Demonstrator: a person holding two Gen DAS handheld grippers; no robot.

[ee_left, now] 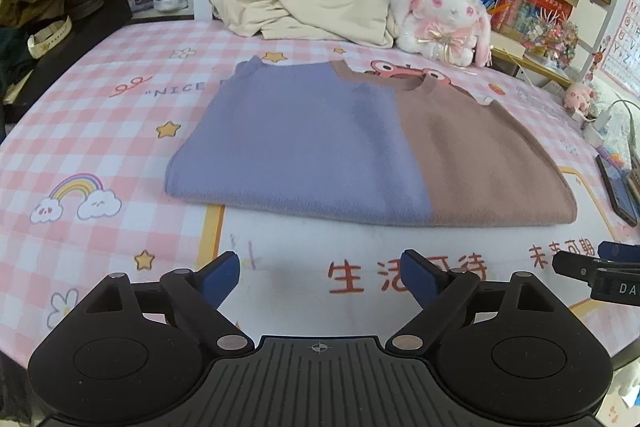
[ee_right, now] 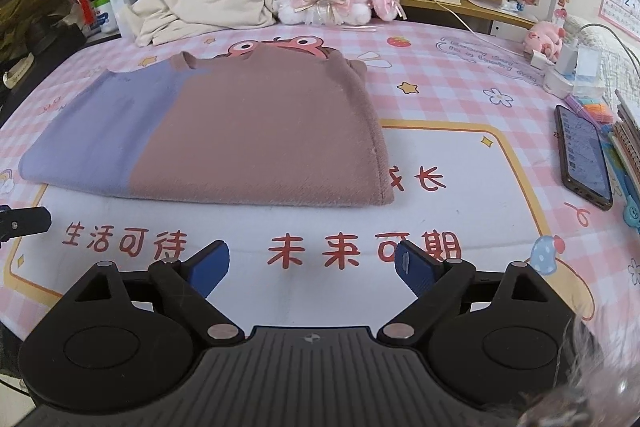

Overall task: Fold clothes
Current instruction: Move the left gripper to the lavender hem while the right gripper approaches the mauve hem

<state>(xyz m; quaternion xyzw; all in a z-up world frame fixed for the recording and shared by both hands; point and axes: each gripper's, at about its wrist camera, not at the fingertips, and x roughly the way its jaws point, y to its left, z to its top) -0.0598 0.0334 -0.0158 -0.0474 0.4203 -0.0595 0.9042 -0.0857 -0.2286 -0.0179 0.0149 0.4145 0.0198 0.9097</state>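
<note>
Sweater (ee_left: 360,147) folded flat, mid-surface (ee_left: 120,131), sleeves tucked | left gripper (ee_left: 320,273) wide open, empty, just short of hem | right gripper (ee_right: 312,267) likewise | risk: one-layer pinch dragging fold apart; cream garment (ee_left: 312,7) heaped behind.

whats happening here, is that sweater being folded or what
A person holds a gripper in each hand over a pink checked bedsheet. The purple and brown sweater lies flat, sides folded in. The left gripper and right gripper are both open, short of its near hem, touching nothing.
</note>
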